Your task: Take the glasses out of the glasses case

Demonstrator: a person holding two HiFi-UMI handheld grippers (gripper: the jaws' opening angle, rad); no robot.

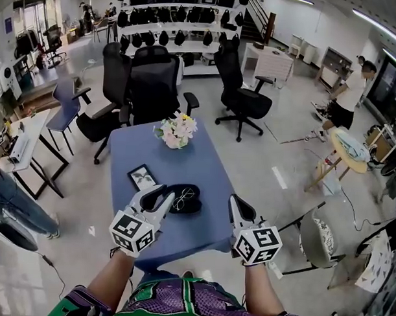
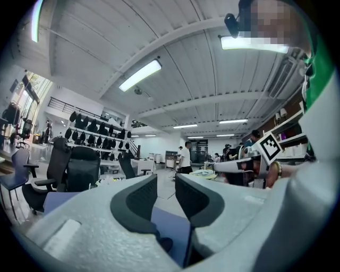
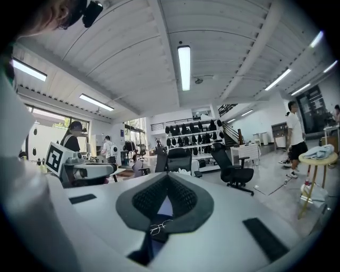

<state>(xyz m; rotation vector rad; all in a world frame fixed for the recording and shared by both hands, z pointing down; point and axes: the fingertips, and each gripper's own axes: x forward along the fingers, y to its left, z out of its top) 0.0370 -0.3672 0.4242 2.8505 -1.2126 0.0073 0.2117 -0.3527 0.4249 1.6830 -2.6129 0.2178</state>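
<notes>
A black glasses case (image 1: 183, 198) lies open on the blue table (image 1: 198, 160), and a pair of thin-rimmed glasses (image 1: 186, 200) rests inside it. My left gripper (image 1: 159, 198) hangs just left of the case, its jaws a little apart and empty. In the left gripper view the left gripper (image 2: 166, 187) shows floor through the gap. My right gripper (image 1: 238, 205) hovers to the right of the case, apart from it. In the right gripper view the right gripper (image 3: 167, 180) has its pads meeting at the tip, and the glasses (image 3: 159, 227) show below them.
A small framed picture (image 1: 142, 177) lies left of the case and a flower bouquet (image 1: 176, 131) stands at the table's far edge. Black office chairs (image 1: 152, 81) crowd behind the table. A round stool (image 1: 318, 241) stands at the right, and a person (image 1: 346, 94) is far off.
</notes>
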